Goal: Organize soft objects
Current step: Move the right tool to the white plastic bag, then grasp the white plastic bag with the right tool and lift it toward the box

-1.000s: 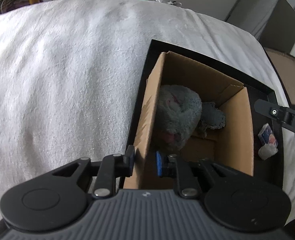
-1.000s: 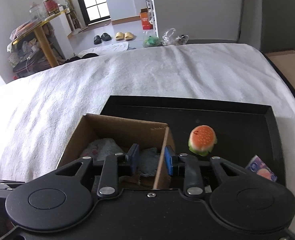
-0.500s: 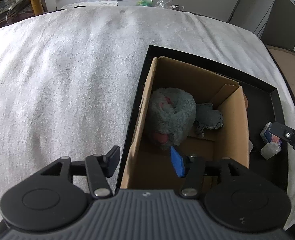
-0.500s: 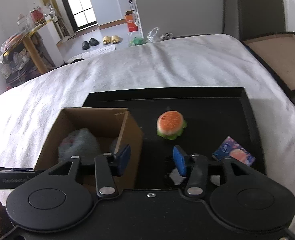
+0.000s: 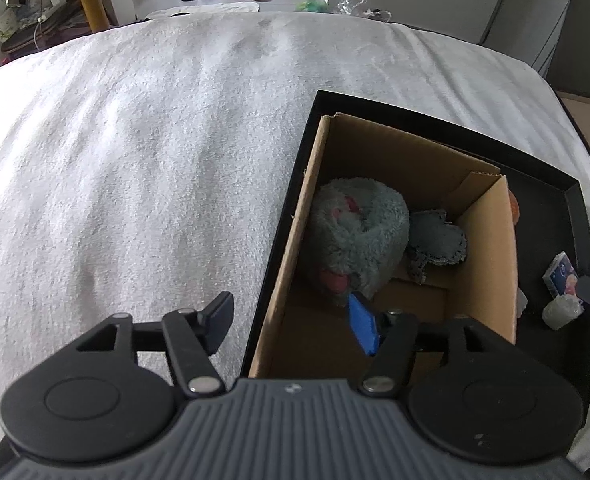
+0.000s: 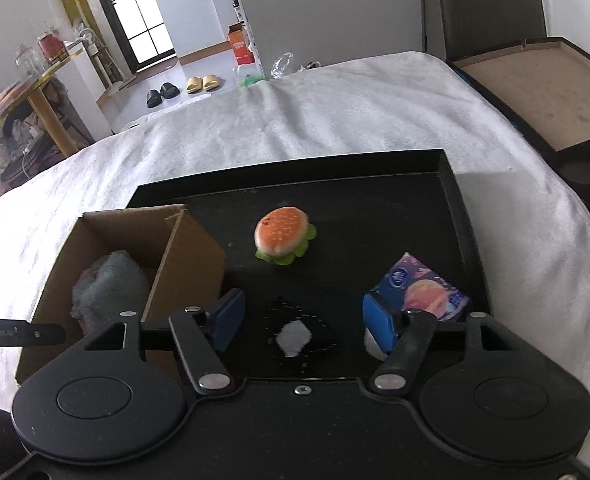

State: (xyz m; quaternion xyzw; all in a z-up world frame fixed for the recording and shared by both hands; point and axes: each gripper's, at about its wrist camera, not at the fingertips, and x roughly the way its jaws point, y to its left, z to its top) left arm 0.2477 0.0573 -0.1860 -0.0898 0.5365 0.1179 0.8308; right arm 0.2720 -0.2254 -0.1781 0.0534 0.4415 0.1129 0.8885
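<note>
Left wrist view: one cardboard box (image 5: 491, 240) sits in the left part of one black tray (image 5: 575, 216), which lies on a white blanket (image 5: 135, 160). Inside the box lie two soft things: a grey plush (image 5: 359, 232) with pink patches against the left wall, and a smaller grey cloth (image 5: 435, 240) touching it on the right. The left gripper (image 5: 291, 320) is spread wide and holds nothing; its fingers straddle the box's left wall, one finger (image 5: 219, 316) outside over the blanket, the blue-padded one inside the box just below the plush.

On the tray to the right of the box, the right wrist view shows one burger plush (image 6: 283, 236) standing alone, one tissue pack (image 6: 423, 292) printed in blue with a peach-coloured disc, and one small white scrap (image 6: 293, 338) in a dark clear wrapper. The right gripper (image 6: 303, 320) is also wide open and empty, hovering over that scrap; its right finger (image 6: 379, 320) partly hides the tissue pack and a pale lump under it. The pack's print is too small to read.

Beyond the bed are two pairs of slippers on the floor, one black (image 6: 163, 94) and one yellow (image 6: 203, 82), an orange carton (image 6: 241, 46), and a wooden tray (image 6: 535, 92) at right.
</note>
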